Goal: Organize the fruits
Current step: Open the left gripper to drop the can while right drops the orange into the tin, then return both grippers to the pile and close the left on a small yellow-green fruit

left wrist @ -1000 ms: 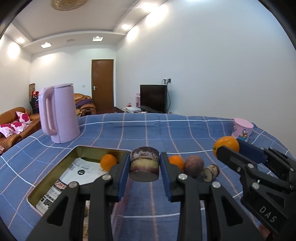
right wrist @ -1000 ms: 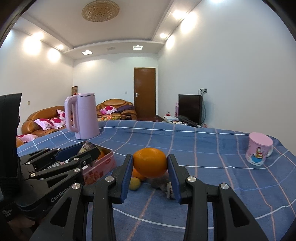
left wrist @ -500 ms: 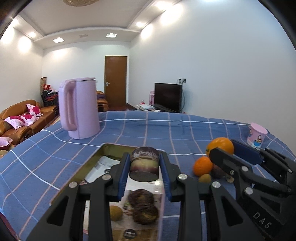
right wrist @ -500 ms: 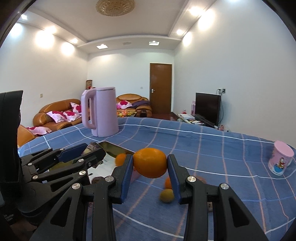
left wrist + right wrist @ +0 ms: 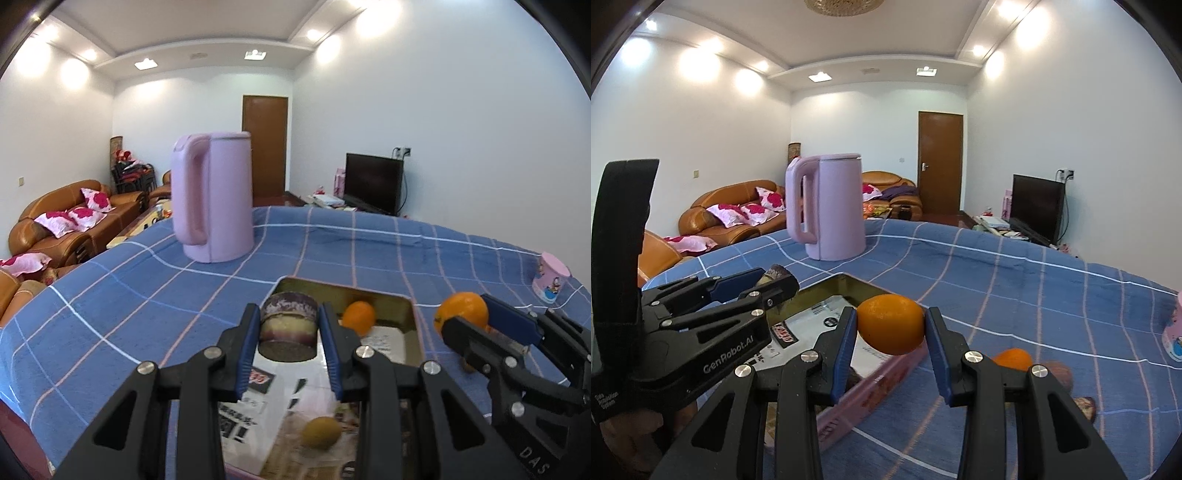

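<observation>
Left tool clenched on a short purple-skinned fruit piece with a pale band round its side, blue pads pressing both flanks, held above the near half of the tin tray. Right tool clenched on an orange, hanging over the tray's edge toward 3 o'clock; seen from the left wrist, that same orange at 3 o'clock of the tray, just beyond its rim.

Inside the tray: a small orange near the far corner at 1 o'clock, a yellow-green fruit at 6 o'clock, blurred, printed paper lining the bottom.

On the blue checked desk cloth: a pink kettle at 11 o'clock, upright, well apart from the tray; a pink cup at 3 o'clock near the far edge. Loose on the cloth at 4 o'clock in the right wrist view: another small orange and a brownish fruit just beside it, partly hidden behind the tool's finger.
</observation>
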{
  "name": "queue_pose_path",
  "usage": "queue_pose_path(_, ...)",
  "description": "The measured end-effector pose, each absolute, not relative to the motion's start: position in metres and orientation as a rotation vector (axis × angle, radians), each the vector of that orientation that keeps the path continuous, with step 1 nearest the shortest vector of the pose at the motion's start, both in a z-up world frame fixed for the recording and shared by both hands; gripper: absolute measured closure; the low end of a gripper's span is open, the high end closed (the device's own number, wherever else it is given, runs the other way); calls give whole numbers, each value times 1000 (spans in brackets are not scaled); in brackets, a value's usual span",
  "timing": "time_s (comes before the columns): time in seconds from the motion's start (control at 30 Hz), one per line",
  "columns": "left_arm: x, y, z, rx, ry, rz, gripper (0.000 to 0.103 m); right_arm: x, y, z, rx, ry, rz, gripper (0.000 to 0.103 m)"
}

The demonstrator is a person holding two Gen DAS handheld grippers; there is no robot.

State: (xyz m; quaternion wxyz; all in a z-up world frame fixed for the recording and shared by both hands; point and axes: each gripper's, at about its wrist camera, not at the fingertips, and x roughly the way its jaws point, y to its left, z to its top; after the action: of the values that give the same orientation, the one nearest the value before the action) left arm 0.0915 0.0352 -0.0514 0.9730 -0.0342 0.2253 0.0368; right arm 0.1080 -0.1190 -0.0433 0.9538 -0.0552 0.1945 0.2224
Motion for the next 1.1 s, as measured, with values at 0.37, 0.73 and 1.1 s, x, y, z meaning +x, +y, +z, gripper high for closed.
queue_pose_path(0.37, 105, 58, -64, -79, 537, 103, 69, 124, -77, -56, -189, 479, 516, 63)
queue_pose_path(0.73, 97, 62, -64, -95, 545, 119, 65, 127, -72, -61, -191, 509, 535, 59)
queue_pose_path(1.1, 85, 30, -48, -67, 500, 56, 41, 109, -124, -50, -188, 473, 436, 46)
